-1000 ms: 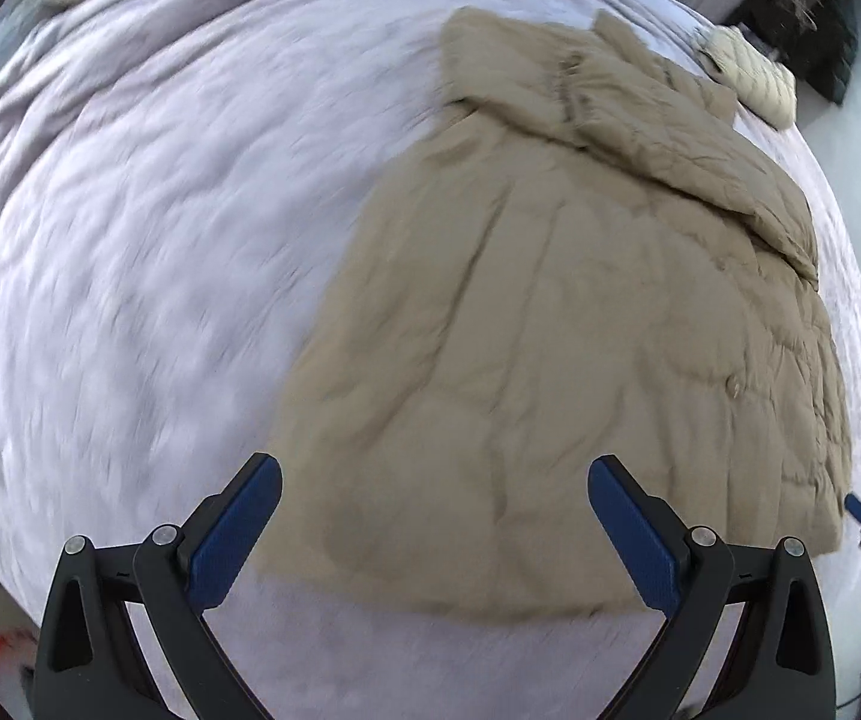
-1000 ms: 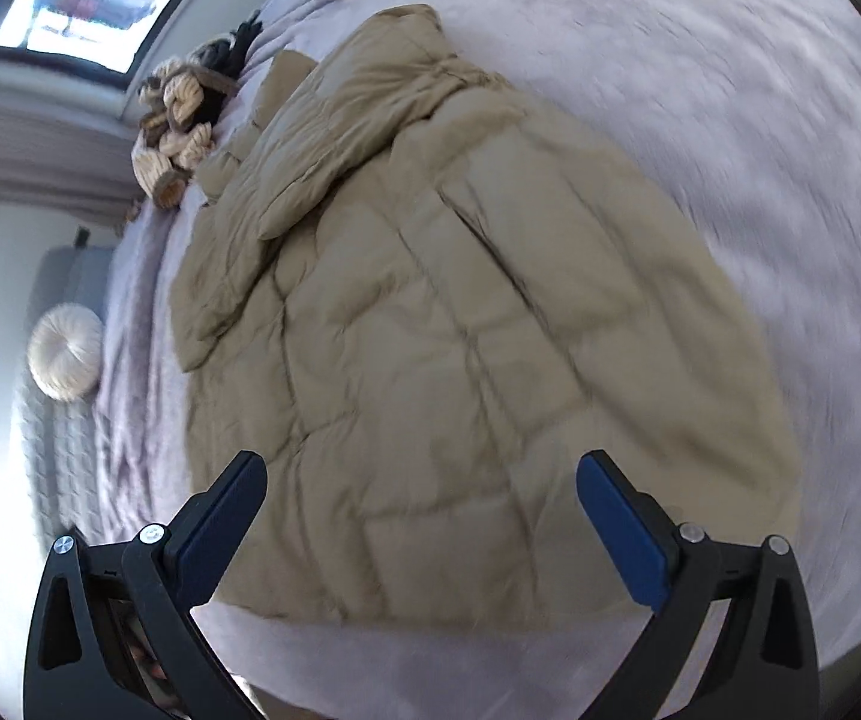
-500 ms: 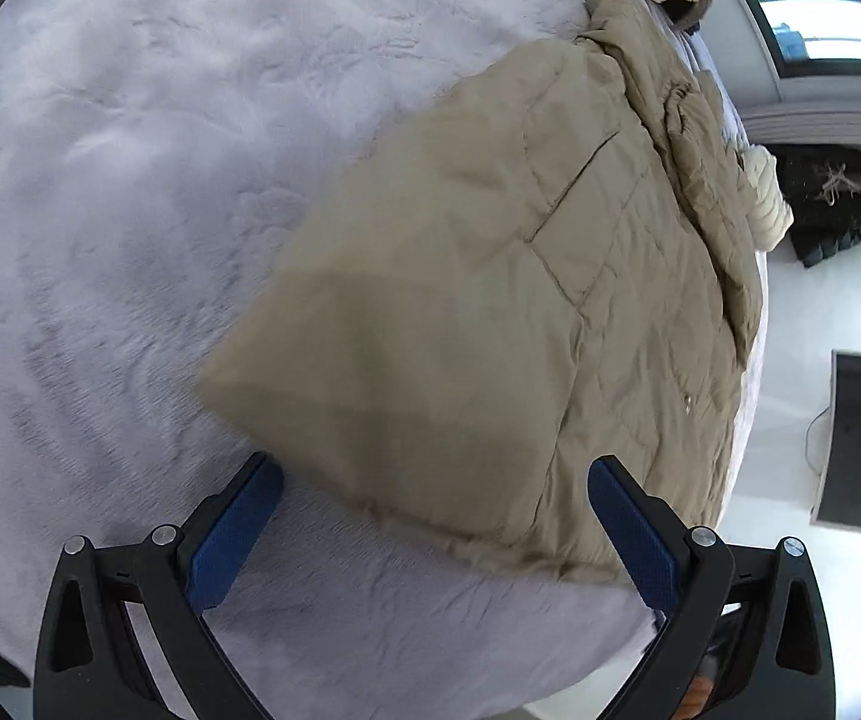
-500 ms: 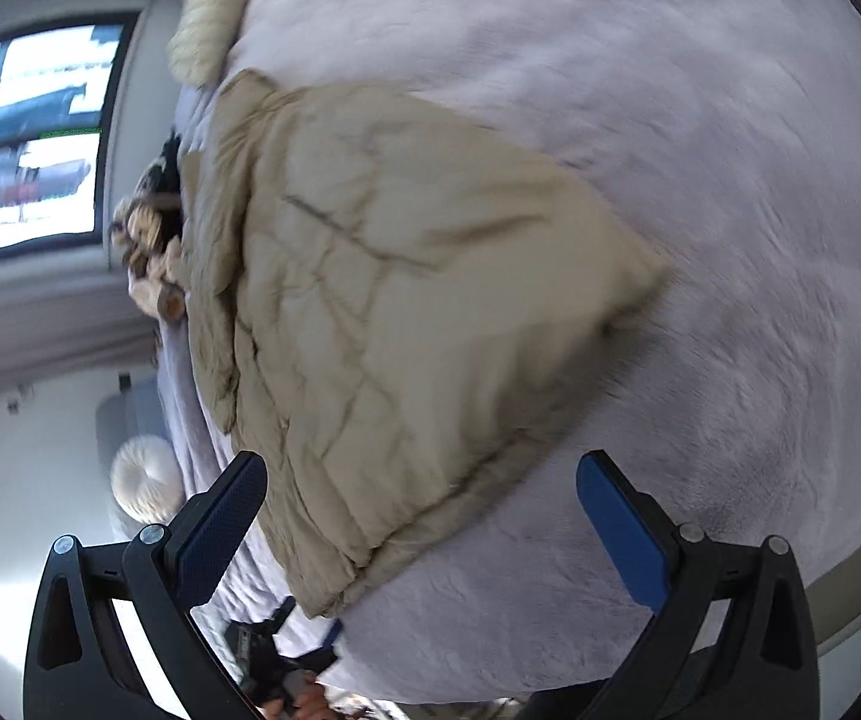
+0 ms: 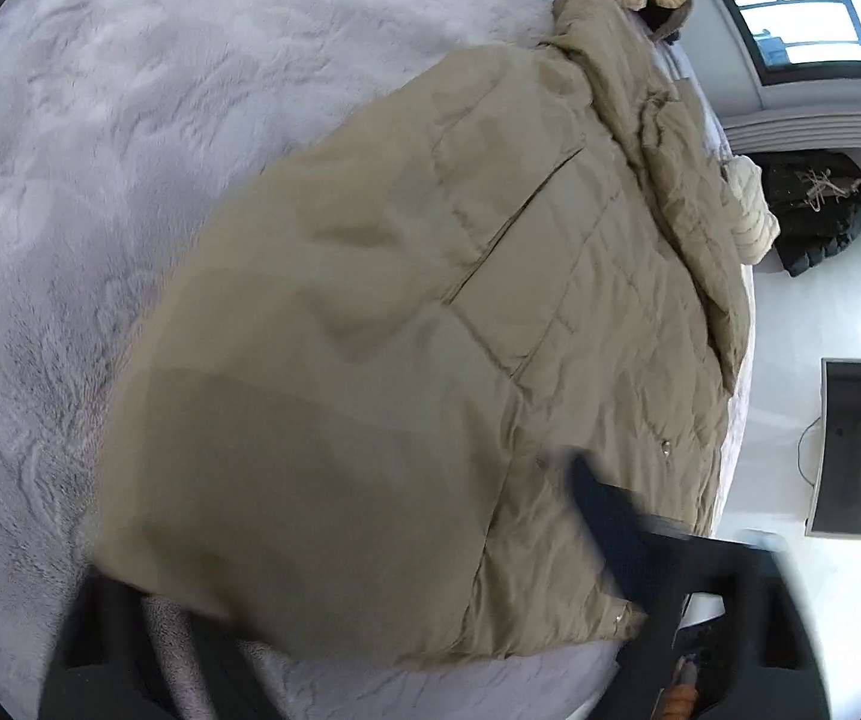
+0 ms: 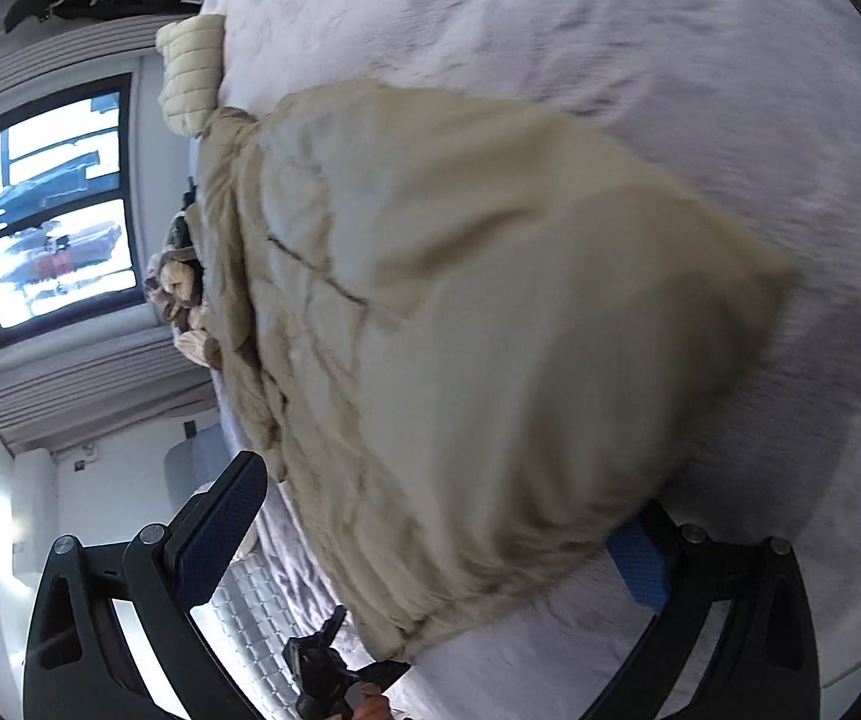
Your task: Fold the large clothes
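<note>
Tan quilted coat (image 5: 406,324) flat on the grey fleece bed cover (image 5: 100,138), hem at the near edge.
Left gripper (image 5: 370,588) closing, the hem corner between its blurred jaws; firm contact not clear. Right gripper (image 6: 430,540) spread wide, straddling the other hem corner, pads not pressing. Cream cushion (image 6: 190,69) at the far edge.
</note>
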Available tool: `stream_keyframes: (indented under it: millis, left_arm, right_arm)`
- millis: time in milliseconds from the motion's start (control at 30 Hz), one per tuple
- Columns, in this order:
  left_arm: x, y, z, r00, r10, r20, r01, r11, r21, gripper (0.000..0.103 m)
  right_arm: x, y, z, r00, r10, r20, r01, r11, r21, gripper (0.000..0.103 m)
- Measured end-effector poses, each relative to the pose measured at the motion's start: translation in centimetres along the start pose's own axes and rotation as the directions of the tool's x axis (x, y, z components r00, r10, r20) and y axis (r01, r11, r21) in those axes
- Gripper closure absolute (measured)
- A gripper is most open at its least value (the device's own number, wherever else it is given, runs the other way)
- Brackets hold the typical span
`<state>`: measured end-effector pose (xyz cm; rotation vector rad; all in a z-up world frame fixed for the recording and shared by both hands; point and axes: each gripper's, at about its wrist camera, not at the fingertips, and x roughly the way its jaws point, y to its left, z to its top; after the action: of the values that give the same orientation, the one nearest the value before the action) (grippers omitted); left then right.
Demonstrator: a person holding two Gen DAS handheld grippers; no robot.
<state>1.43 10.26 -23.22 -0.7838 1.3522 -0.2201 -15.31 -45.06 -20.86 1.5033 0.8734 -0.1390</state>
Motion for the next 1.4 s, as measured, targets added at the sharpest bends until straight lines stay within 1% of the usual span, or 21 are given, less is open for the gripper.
stream_keyframes:
  millis: [33, 67, 100, 167, 200, 233, 267, 300, 333, 433, 567, 667, 767, 833, 967, 1033, 1133, 1233, 1300, 1400]
  left_arm:
    - [-0.2, -0.1, 0.1, 1.000, -0.010, -0.004, 0.010, 1.000, 0.009, 0.061]
    - [-0.5, -0.1, 0.1, 1.000, -0.025, -0.004, 0.025, 1.000, 0.016, 0.078]
    - [-0.9, -0.2, 0.2, 0.999, -0.040, -0.005, 0.040, 0.999, 0.028, 0.079]
    - [-1.8, -0.6, 0.3, 0.998, -0.064, 0.001, 0.064, 0.996, 0.056, 0.083]
    - [-2.3, -1.0, 0.3, 0.997, -0.074, 0.004, 0.074, 0.995, 0.069, 0.083]
    - [-2.8, -1.4, 0.3, 0.996, -0.084, 0.008, 0.083, 0.993, 0.085, 0.083]
    - [-3.3, -1.8, 0.4, 0.996, -0.094, 0.010, 0.093, 0.991, 0.100, 0.084]
    - [-3.7, -2.1, 0.5, 0.995, -0.101, 0.010, 0.099, 0.989, 0.109, 0.084]
    - [-4.2, -2.5, 0.7, 0.994, -0.108, 0.012, 0.106, 0.988, 0.116, 0.084]
    - [-5.5, -3.7, 1.3, 0.991, -0.136, 0.017, 0.132, 0.983, 0.130, 0.084]
    - [-7.4, -6.6, 2.9, 0.985, -0.171, 0.031, 0.164, 0.973, 0.159, 0.084]
    - [-8.9, -8.9, 4.3, 0.976, -0.208, 0.057, 0.197, 0.968, 0.155, 0.084]
    - [-10.3, -11.4, 6.5, 0.966, -0.245, 0.080, 0.232, 0.962, 0.143, 0.084]
    - [-11.0, -13.3, 7.9, 0.963, -0.248, 0.106, 0.229, 0.959, 0.165, 0.084]
    - [-12.4, -17.9, 12.0, 0.945, -0.276, 0.173, 0.241, 0.950, 0.197, 0.084]
    - [-12.2, -20.2, 14.0, 0.944, -0.265, 0.197, 0.223, 0.952, 0.211, 0.084]
    - [-11.5, -23.2, 17.5, 0.947, -0.230, 0.222, 0.176, 0.955, 0.241, 0.084]
    - [-10.0, -25.4, 21.4, 0.951, -0.201, 0.236, 0.139, 0.957, 0.253, 0.084]
    - [-8.5, -26.3, 24.3, 0.954, -0.185, 0.234, 0.125, 0.961, 0.248, 0.084]
    - [-5.6, -27.1, 28.2, 0.965, -0.144, 0.220, 0.088, 0.965, 0.246, 0.084]
  right_arm:
    - [-0.5, 0.0, -0.2, 1.000, 0.008, -0.002, -0.008, 1.000, -0.009, 0.000]
    - [-0.4, 0.4, -0.3, 1.000, 0.014, -0.003, -0.014, 1.000, -0.018, 0.001]
    - [-0.5, 0.6, -0.4, 1.000, 0.015, -0.002, -0.015, 1.000, -0.021, 0.003]
    - [-0.5, 0.9, -0.7, 1.000, 0.009, 0.001, -0.009, 1.000, -0.014, 0.019]
    - [-0.5, 0.9, -0.7, 1.000, -0.004, 0.004, 0.004, 1.000, -0.005, 0.035]
    - [-0.5, 0.8, -0.7, 1.000, -0.014, 0.004, 0.014, 1.000, 0.004, 0.048]
    - [-0.4, 0.6, -0.7, 1.000, -0.029, 0.002, 0.029, 0.999, 0.019, 0.057]
    - [-0.4, 0.2, -0.5, 0.999, -0.041, 0.001, 0.041, 0.999, 0.027, 0.080]
    - [-0.5, 0.1, -0.5, 0.999, -0.043, 0.001, 0.043, 0.998, 0.037, 0.084]
    - [-0.9, 0.8, -0.4, 1.000, -0.025, -0.004, 0.026, 0.999, 0.021, 0.089]
    - [-1.6, 3.9, 0.2, 0.999, 0.042, -0.035, -0.043, 0.999, -0.031, 0.091]
    - [-2.0, 7.5, 1.4, 0.993, 0.103, -0.064, -0.108, 0.991, -0.075, 0.091]
    - [-1.9, 11.4, 3.0, 0.987, 0.137, -0.088, -0.147, 0.981, -0.123, 0.091]
    - [-1.7, 14.1, 4.3, 0.982, 0.158, -0.102, -0.173, 0.972, -0.162, 0.091]
    - [-0.6, 19.8, 7.3, 0.973, 0.183, -0.138, -0.212, 0.948, -0.237, 0.091]
    - [0.5, 23.2, 9.1, 0.970, 0.185, -0.159, -0.224, 0.933, -0.280, 0.091]
    - [2.7, 27.9, 11.9, 0.970, 0.160, -0.181, -0.215, 0.911, -0.352, 0.091]
    - [5.5, 31.7, 14.6, 0.976, 0.128, -0.178, -0.190, 0.897, -0.398, 0.091]
    - [7.9, 33.7, 16.4, 0.981, 0.110, -0.157, -0.167, 0.893, -0.419, 0.091]
    - [11.7, 35.8, 18.5, 0.993, 0.056, -0.105, -0.097, 0.893, -0.440, 0.091]
